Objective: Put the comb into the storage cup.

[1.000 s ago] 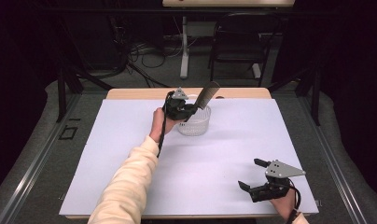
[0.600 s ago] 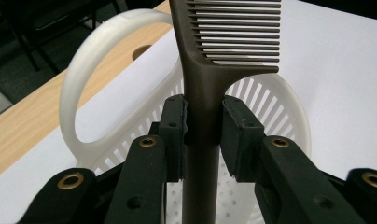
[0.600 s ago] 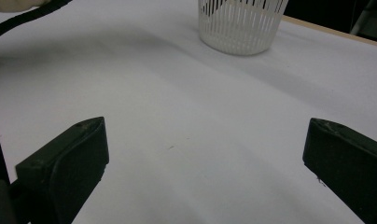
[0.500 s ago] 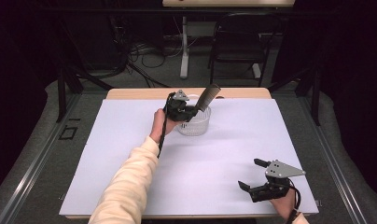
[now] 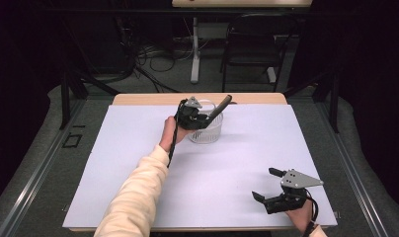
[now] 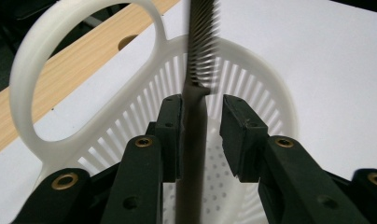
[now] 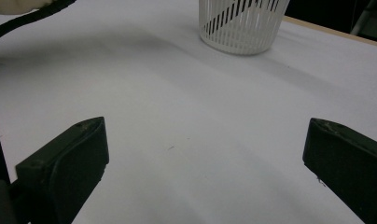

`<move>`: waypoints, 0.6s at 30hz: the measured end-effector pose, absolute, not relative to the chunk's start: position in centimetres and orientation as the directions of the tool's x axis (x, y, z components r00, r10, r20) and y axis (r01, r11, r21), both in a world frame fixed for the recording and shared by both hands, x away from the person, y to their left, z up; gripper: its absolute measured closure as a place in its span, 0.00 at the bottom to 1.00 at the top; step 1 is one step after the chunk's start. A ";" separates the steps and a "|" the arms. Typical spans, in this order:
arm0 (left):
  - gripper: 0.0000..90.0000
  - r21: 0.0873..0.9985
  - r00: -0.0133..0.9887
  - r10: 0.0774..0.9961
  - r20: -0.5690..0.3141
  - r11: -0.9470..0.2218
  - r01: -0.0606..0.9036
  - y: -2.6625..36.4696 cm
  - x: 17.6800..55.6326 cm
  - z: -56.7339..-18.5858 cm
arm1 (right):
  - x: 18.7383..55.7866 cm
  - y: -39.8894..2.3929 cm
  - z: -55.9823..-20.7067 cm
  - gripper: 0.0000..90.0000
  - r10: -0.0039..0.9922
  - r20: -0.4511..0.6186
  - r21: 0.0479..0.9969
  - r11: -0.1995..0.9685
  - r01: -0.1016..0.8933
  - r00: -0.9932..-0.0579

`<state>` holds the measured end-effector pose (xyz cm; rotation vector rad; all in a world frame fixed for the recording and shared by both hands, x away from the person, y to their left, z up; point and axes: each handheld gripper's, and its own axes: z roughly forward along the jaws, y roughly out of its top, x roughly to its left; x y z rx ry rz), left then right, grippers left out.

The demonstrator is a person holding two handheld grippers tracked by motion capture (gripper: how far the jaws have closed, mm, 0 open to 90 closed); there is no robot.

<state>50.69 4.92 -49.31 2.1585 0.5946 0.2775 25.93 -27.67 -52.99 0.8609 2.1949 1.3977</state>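
Observation:
A dark comb [image 6: 194,135] stands on end in a white slatted basket [image 6: 130,107] with a loop handle. My left gripper [image 6: 203,105] reaches over the basket's rim with the comb's spine between its jaws. The jaws have just been opening: one pad still lies against the comb, the other stands off with a visible gap. In the high view the left gripper [image 5: 200,118] is at the basket [image 5: 207,133], and the comb [image 5: 221,105] slants up to the right out of it. My right gripper [image 5: 264,183] rests open near the table's front right, with nothing between its jaws [image 7: 206,128].
A white sheet [image 5: 138,163] covers the table, with a wooden edge [image 5: 138,98] showing at the back. The left gripper's cable [image 5: 173,140] trails along the sleeve. A chair [image 5: 252,49] and floor cables lie beyond the table.

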 end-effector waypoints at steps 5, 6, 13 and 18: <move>0.68 0.804 0.869 0.494 -0.020 -0.508 0.308 5.0 50.5 -49.2 | 25.9 -27.7 -53.0 0.00 0.682 -0.005 0.907 0.311 0.284 -0.731; 0.65 0.803 0.870 0.493 -0.020 -0.510 0.307 5.0 50.4 -49.0 | 25.9 -27.7 -53.0 0.00 0.681 -0.002 0.907 0.309 0.285 -0.732; 0.38 0.805 0.872 0.490 -0.011 -0.512 0.298 5.4 49.8 -47.7 | 26.0 -27.7 -53.0 0.00 0.683 -0.002 0.907 0.309 0.286 -0.731; 0.28 0.800 0.871 0.491 -0.001 -0.523 0.295 5.8 49.3 -46.6 | 25.9 -27.7 -53.0 0.00 0.683 -0.006 0.907 0.311 0.285 -0.730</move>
